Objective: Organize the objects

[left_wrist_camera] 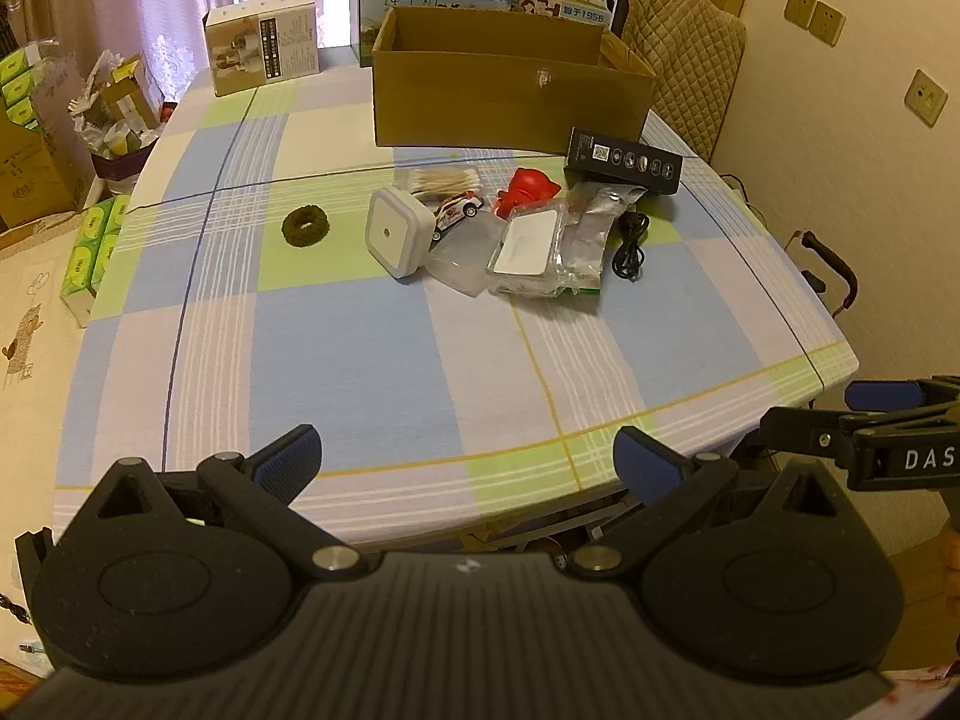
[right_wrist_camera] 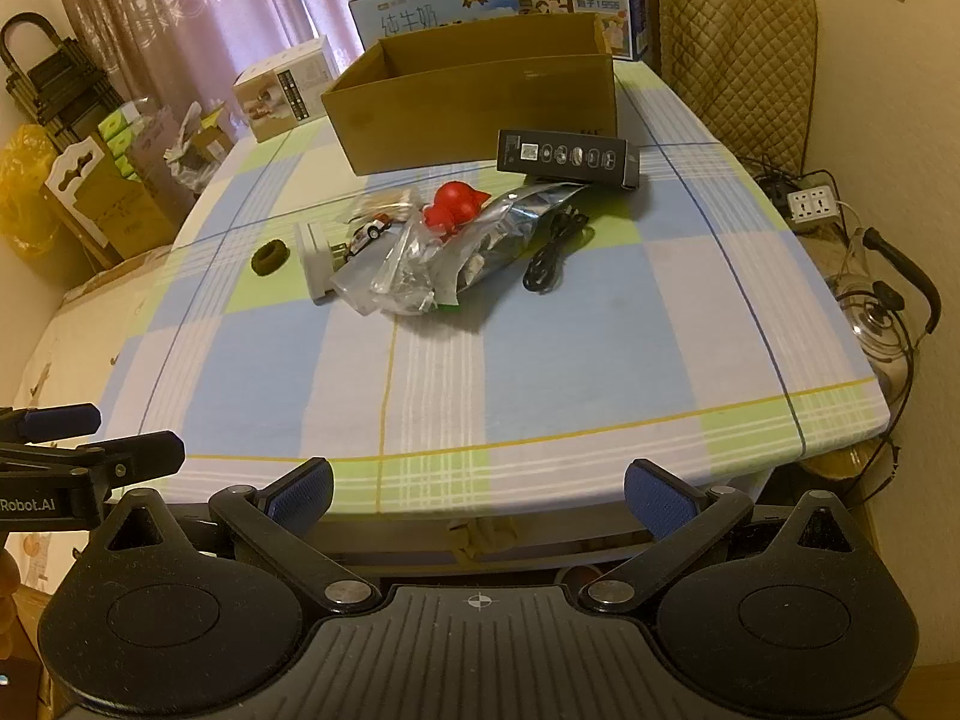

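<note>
Before us, mid-table, we see clutter: a green scrunchie [left_wrist_camera: 303,227] at left, white night light [left_wrist_camera: 397,232], toy car [left_wrist_camera: 456,212], red toy [left_wrist_camera: 528,187], foil pouch [left_wrist_camera: 591,228], black cable [left_wrist_camera: 631,246]; an open cardboard box [left_wrist_camera: 510,96] stands beyond.

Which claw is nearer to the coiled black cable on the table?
Right. The black cable lies ahead of the right claw, slightly right; from the left claw it lies further off to the right.

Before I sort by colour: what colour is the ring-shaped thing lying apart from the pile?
Dark olive green ring, clearest in the left wrist view.
</note>
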`<state>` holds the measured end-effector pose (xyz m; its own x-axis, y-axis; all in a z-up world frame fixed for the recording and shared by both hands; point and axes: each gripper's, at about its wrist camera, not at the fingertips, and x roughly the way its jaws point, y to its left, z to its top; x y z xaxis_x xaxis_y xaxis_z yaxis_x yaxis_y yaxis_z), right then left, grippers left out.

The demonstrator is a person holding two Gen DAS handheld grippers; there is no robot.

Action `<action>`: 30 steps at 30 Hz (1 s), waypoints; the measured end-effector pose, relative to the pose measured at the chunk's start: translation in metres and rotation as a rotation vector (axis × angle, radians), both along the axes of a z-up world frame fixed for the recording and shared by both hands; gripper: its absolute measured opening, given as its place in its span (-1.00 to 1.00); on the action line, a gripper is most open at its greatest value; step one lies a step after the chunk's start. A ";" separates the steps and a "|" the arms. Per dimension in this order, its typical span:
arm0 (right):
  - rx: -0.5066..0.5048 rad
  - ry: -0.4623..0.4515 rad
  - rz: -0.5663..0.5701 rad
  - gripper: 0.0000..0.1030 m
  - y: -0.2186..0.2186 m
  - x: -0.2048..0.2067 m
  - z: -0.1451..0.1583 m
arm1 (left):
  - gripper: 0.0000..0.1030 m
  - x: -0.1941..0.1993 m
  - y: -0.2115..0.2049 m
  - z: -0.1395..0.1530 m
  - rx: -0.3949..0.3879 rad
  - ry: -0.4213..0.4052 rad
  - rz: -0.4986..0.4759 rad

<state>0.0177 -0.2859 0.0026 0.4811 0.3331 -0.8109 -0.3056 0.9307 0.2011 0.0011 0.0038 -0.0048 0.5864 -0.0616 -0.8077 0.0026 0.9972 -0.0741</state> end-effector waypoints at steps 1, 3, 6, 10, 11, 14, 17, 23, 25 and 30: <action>0.001 0.001 0.000 0.96 0.000 0.000 0.000 | 0.99 0.000 0.000 0.000 0.000 0.000 0.000; 0.002 0.001 -0.002 0.96 -0.001 0.000 0.000 | 0.99 -0.001 -0.004 0.000 0.005 0.000 0.000; 0.003 0.002 -0.002 0.96 -0.002 0.000 0.000 | 0.99 -0.001 -0.005 0.000 0.006 0.000 0.000; 0.003 0.002 -0.002 0.96 -0.002 0.000 0.000 | 0.99 0.000 -0.005 0.000 0.006 0.001 0.000; 0.003 0.002 -0.002 0.96 -0.002 0.000 0.000 | 0.99 0.000 -0.005 0.000 0.007 0.001 0.000; 0.004 0.002 -0.003 0.96 -0.003 0.000 0.000 | 0.99 0.000 -0.005 0.000 0.006 0.002 0.000; 0.004 0.002 -0.003 0.96 -0.003 0.000 0.000 | 0.99 0.000 -0.005 0.000 0.006 0.002 0.000; 0.011 0.001 -0.009 0.96 -0.005 0.002 0.001 | 0.99 0.000 -0.006 0.000 0.008 0.000 -0.003; 0.012 0.001 -0.011 0.96 -0.005 0.003 0.000 | 0.99 0.001 -0.008 -0.001 0.009 0.000 -0.005; 0.012 0.001 -0.012 0.96 -0.005 0.004 0.000 | 0.99 0.005 -0.009 -0.001 0.009 0.006 -0.010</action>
